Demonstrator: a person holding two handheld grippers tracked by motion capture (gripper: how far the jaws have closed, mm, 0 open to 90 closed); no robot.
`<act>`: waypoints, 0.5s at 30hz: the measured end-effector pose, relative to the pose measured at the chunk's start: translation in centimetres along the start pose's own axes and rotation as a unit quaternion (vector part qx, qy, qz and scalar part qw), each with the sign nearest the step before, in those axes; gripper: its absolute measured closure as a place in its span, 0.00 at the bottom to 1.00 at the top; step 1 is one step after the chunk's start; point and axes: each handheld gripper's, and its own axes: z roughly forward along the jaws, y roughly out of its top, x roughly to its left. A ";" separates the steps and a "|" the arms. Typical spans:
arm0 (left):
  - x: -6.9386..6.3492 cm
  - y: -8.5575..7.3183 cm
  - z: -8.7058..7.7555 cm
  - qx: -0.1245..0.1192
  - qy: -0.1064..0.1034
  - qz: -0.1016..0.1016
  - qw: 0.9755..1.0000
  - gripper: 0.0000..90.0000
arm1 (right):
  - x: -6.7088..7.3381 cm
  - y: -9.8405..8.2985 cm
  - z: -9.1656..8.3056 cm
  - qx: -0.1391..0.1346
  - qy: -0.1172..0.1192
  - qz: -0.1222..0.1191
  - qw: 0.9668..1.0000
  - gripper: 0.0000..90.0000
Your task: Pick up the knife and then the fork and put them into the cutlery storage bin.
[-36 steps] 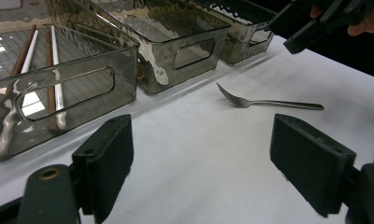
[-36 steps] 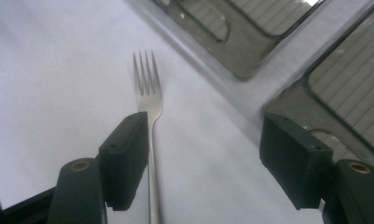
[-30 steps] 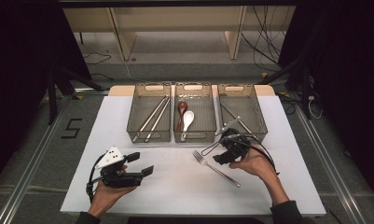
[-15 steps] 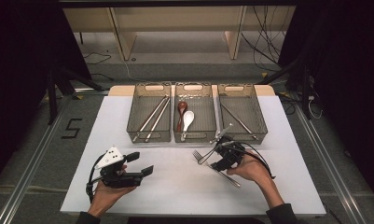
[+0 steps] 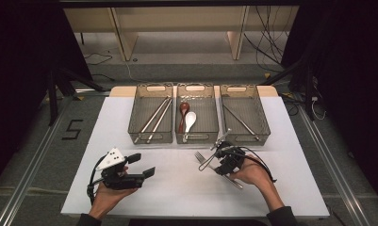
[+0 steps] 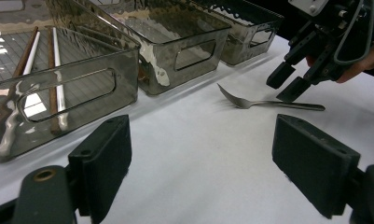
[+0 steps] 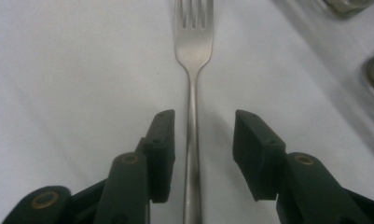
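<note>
While the right gripper (image 7: 201, 156) has just been closing — jaws astride the fork (image 7: 193, 93), not yet pinching — the flat handle could skid off the worktop (image 7: 58, 70).

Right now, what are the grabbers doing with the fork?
Right gripper astride fork handle, jaws just closing, not gripping. Left gripper open, idle. Nothing in the way.

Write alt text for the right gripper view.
A metal fork lies on a white table, its handle between the right gripper's two black jaws, which have just been closing and do not yet press it. The tines point away.
</note>
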 end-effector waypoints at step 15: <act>0.0 0.0 0.0 0.000 0.000 0.000 1.000 0.22 | 0.2 0.3 1.1 0.028 -0.004 -0.010 1.000 0.78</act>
